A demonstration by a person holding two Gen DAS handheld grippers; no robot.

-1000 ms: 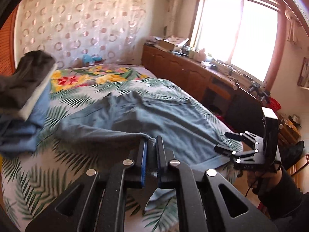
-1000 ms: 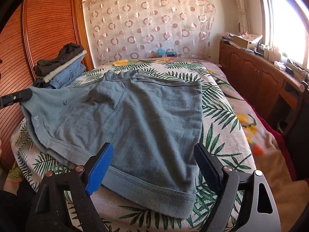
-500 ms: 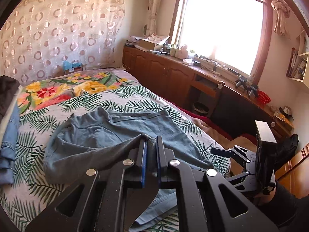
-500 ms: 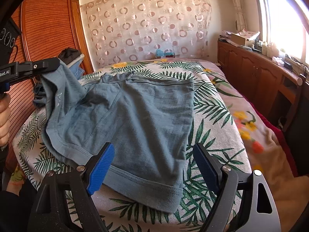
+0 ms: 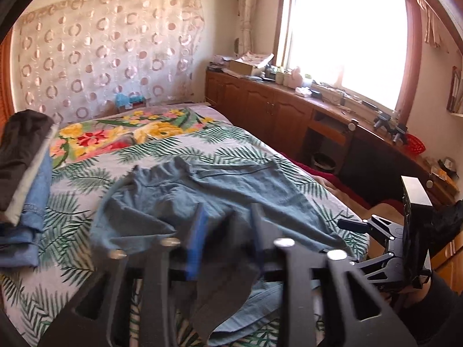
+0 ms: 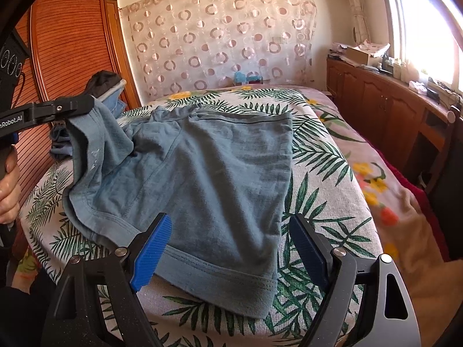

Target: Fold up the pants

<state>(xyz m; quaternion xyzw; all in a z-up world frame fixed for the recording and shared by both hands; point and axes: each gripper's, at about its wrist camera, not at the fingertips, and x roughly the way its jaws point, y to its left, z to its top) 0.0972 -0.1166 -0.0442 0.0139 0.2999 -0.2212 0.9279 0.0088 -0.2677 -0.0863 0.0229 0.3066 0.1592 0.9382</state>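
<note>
Draped over the just-opened, half-wide left gripper (image 5: 228, 231): near leg of blue-grey cotton shorts (image 6: 208, 179), waistband away; nearer right gripper (image 6: 231, 248) wide, empty (hem between jaws).

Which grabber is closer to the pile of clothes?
Left. The left gripper is lifted right beside the pile; its jaws have just been opening with the shorts between them. The right gripper is across the shorts.
</note>
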